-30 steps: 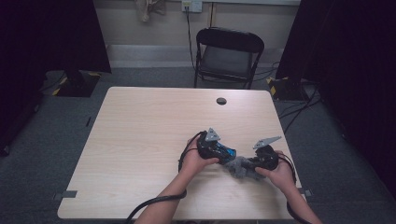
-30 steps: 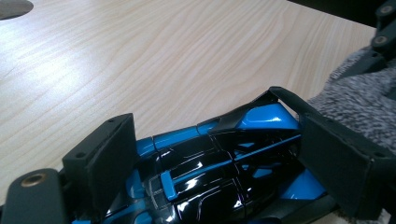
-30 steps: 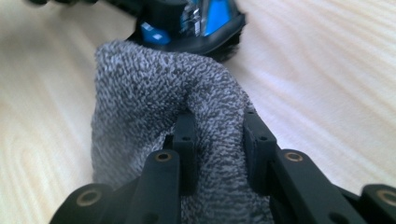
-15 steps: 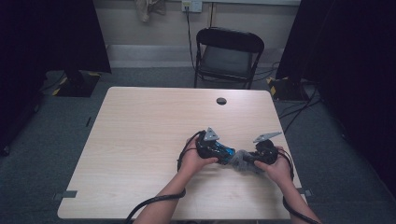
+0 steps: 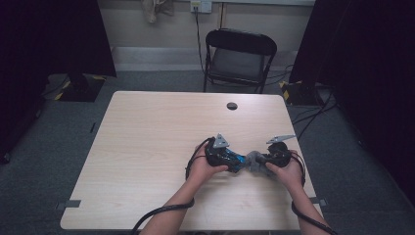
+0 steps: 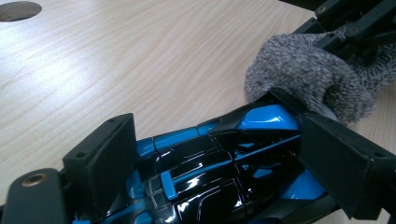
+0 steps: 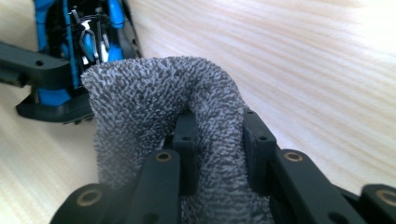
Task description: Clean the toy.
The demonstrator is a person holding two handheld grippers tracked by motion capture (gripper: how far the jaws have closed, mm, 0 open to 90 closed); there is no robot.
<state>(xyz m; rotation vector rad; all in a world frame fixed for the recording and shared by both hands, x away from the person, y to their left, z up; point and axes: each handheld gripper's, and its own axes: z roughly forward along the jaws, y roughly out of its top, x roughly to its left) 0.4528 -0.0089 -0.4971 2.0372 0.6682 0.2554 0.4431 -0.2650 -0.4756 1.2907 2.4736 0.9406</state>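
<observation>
Toy car, lower centre of frame: hard glossy shell, slippery, light; your left tool clamps its sides. Right tool pinches soft grey cloth against car nose; keep grip mid-body.

We see a pale wooden table with a small round dark hole near its far edge. Behind it stands a black folding chair, facing the table. A cable runs down the far wall from a socket. Dark curtains hang at both sides. The floor is grey carpet, and yellow-and-black tape marks a stand to the right of the chair.
</observation>
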